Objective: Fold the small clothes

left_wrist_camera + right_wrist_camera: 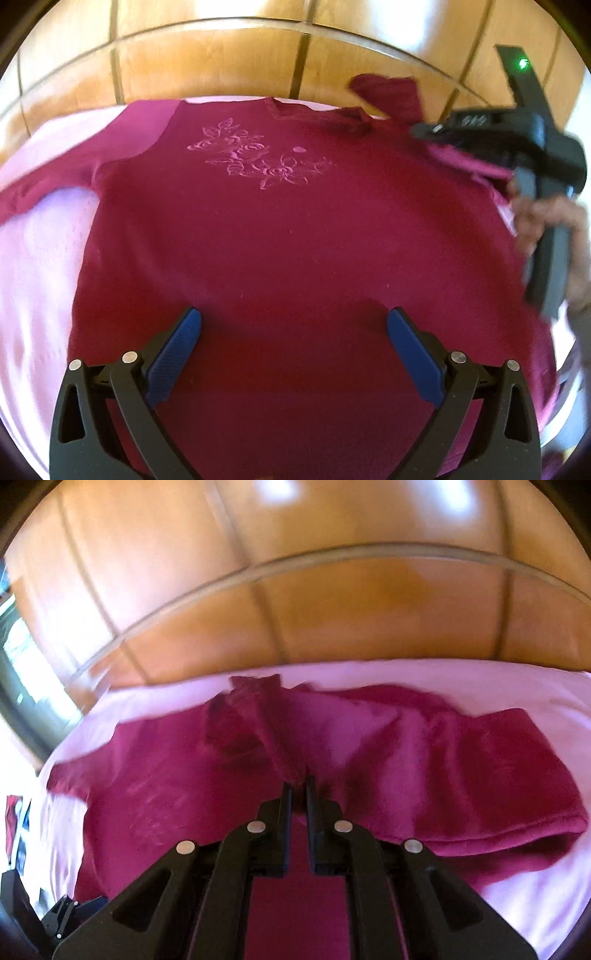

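Gripping a bunched fold of the crimson top (424, 760), our right gripper (299, 788) has its jaws pinched almost together, with the fabric rising out from between the tips in a ridge. We take that fabric for a sleeve, though the blur keeps us from being sure. In the left wrist view the same right gripper (436, 133) shows at the far right edge of the garment, near its shoulder, with a hand (543, 225) wrapped round the handle and a flap of cloth lifted beyond it.

Our left gripper (294, 317) stands with its jaws spread as wide as they go, the blue pads (177, 354) apart and nothing between them. It hangs above the lower middle of the top, and we cannot tell whether the pads touch the cloth.

The top lies front up on a pale pink sheet (40, 236), its embroidered flower motif (255, 157) beyond the left jaws and the neckline (295, 107) at the far edge. One sleeve trails out to the left across the sheet. Bare sheet shows to the left of the garment and, in the right wrist view, to the right of it. Wooden panelling (207, 62) rises close behind the far edge of the sheet.
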A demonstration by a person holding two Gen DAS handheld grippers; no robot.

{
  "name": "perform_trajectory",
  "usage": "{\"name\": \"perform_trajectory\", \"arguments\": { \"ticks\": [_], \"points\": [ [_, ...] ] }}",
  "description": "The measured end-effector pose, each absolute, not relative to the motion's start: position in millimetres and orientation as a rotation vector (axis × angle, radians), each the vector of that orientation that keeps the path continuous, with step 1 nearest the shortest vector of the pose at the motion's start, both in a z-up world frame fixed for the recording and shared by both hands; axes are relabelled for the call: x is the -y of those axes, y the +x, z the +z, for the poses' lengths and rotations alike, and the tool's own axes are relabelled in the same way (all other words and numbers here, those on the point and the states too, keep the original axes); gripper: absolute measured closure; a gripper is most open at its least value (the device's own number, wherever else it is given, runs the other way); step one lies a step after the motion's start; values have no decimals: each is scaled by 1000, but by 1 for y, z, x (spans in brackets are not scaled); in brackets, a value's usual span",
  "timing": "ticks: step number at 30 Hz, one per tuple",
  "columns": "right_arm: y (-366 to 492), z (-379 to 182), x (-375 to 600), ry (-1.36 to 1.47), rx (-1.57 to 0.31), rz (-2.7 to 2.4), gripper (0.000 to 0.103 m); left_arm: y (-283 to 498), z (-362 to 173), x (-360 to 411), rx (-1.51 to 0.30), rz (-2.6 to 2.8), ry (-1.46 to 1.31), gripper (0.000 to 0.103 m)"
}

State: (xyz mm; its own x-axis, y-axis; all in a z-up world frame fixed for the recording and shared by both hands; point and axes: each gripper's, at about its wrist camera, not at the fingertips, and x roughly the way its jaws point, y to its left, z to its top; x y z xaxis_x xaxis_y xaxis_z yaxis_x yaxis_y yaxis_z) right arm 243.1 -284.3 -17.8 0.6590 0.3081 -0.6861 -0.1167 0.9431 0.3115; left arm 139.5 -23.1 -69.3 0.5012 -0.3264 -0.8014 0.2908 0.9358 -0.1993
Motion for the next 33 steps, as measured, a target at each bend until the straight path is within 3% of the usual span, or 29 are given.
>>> {"name": "perform_trajectory", "arguments": {
  "ticks": [3, 4, 8, 12, 24, 25, 26, 28, 33],
  "points": [
    [245, -22, 256, 224, -834, 286, 97, 148, -62, 9, -985, -391, -165, 8],
    [245, -23, 249, 222, -834, 310, 96, 154, -60, 6, -996, -403, -209, 14],
    [237, -15, 256, 260, -807, 340, 68, 178, -51, -5, -1008, -461, -351, 33],
    [211, -3, 289, 339, -757, 330, 47, 208, -46, -5, -1023, -514, -476, 33],
    [125, -17, 441, 544, -690, 21, 37, 303, -72, 51, -1107, -475, -515, 33],
    [126, -23, 448, 548, -700, -7, 37, 309, -73, 54, -1104, -474, -518, 37],
    [128, -28, 452, 545, -712, -31, 37, 311, -72, 56, -1102, -483, -518, 60],
    [137, -40, 455, 538, -741, -74, 37, 318, -72, 61, -1121, -511, -504, 94],
    [160, -41, 464, 549, -752, -121, 37, 314, -29, 51, -979, -564, -510, 95]
  ]
}}
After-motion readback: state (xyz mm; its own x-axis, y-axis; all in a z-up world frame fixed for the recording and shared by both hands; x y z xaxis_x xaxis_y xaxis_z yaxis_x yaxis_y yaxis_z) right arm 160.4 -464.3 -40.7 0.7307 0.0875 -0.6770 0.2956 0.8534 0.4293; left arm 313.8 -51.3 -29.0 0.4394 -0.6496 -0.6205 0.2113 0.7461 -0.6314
